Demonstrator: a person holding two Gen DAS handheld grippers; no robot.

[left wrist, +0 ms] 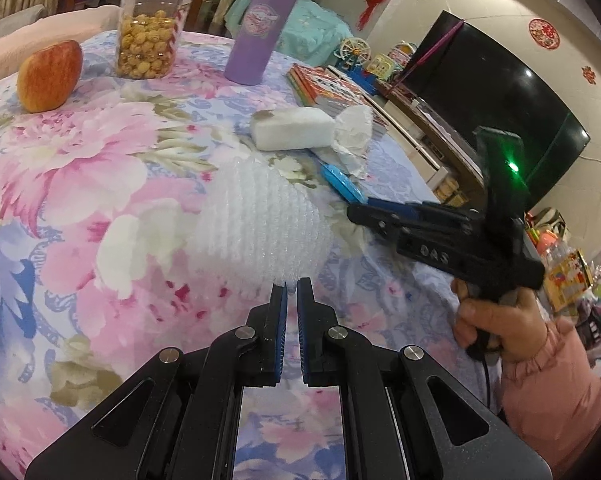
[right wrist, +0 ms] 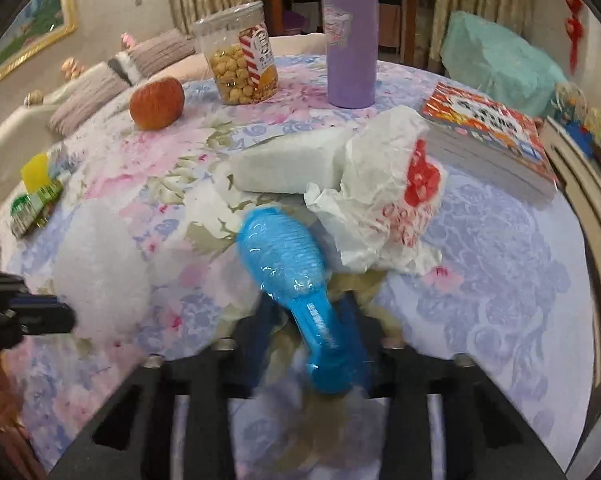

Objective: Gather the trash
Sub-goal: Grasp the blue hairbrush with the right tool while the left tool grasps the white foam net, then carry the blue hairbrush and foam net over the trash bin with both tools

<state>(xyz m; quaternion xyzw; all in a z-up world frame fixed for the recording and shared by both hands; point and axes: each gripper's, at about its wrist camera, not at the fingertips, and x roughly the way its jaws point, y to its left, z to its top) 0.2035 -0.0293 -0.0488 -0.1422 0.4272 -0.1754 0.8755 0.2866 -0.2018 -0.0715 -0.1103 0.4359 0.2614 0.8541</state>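
Observation:
A white bubble wrap sheet (left wrist: 260, 216) bulges up from the flowered tablecloth (left wrist: 80, 184). My left gripper (left wrist: 292, 286) is shut on its near edge; the right wrist view shows the same left gripper (right wrist: 66, 316) at the wrap (right wrist: 100, 268). A blue hairbrush (right wrist: 284, 256) lies with its handle between the fingers of my right gripper (right wrist: 312, 312), which looks shut on it, though that view is blurred. From the left wrist view, the right gripper (left wrist: 358, 210) meets the brush (left wrist: 340, 180). Behind the brush sit a crumpled white wrapper with red print (right wrist: 388, 208) and a white foam block (right wrist: 288, 168).
At the table's far side stand an apple (left wrist: 48, 76), a popcorn jar (left wrist: 152, 28) and a purple tumbler (left wrist: 256, 28). A stack of books (right wrist: 492, 140) lies at the right edge, and a green and yellow packet (right wrist: 36, 196) at the left. A television (left wrist: 500, 112) stands beyond.

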